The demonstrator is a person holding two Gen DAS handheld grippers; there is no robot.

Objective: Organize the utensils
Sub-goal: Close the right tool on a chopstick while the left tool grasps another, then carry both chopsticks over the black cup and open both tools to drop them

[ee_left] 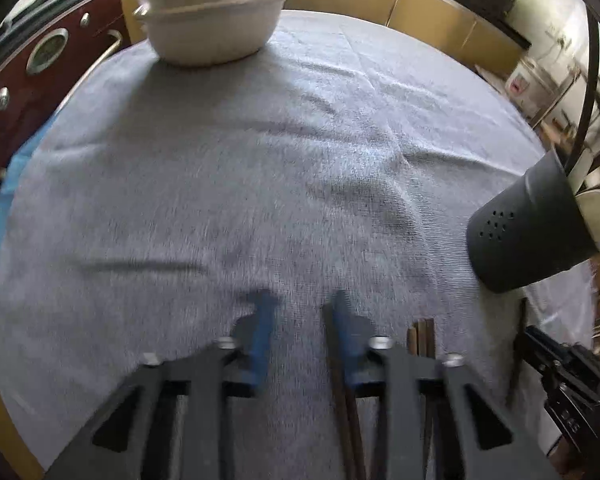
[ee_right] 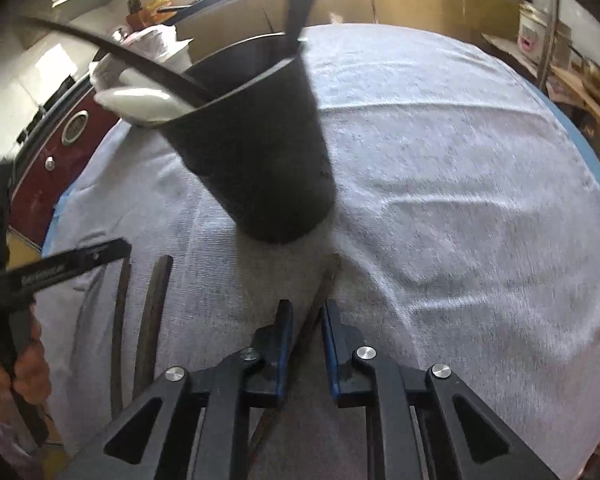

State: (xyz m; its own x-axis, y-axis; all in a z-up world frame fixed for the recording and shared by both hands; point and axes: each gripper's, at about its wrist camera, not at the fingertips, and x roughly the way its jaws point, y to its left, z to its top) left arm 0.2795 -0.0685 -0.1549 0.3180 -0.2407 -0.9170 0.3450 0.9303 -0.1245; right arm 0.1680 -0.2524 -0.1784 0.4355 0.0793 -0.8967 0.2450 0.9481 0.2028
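Note:
My left gripper (ee_left: 304, 328) hangs low over the grey cloth (ee_left: 260, 160), its blue pads apart. A pair of dark brown chopsticks (ee_left: 346, 408) lies between them, against the right pad only. More brown sticks (ee_left: 422, 340) lie just to the right. My right gripper (ee_right: 306, 328) has its pads close on either side of one brown chopstick (ee_right: 320, 292), which crosses them at a slant with its tip on the cloth. Straight ahead stands the black utensil holder (ee_right: 256, 152), seen too at the right edge of the left wrist view (ee_left: 532, 224). It holds dark utensils and a white spoon (ee_right: 140, 102).
Two brown sticks (ee_right: 154, 320) lie on the cloth left of my right gripper, under the left gripper's black finger (ee_right: 80, 260) and a hand (ee_right: 20, 368). A white bowl (ee_left: 216, 28) stands at the far edge. A dark red appliance (ee_left: 40, 72) is beyond the table on the left.

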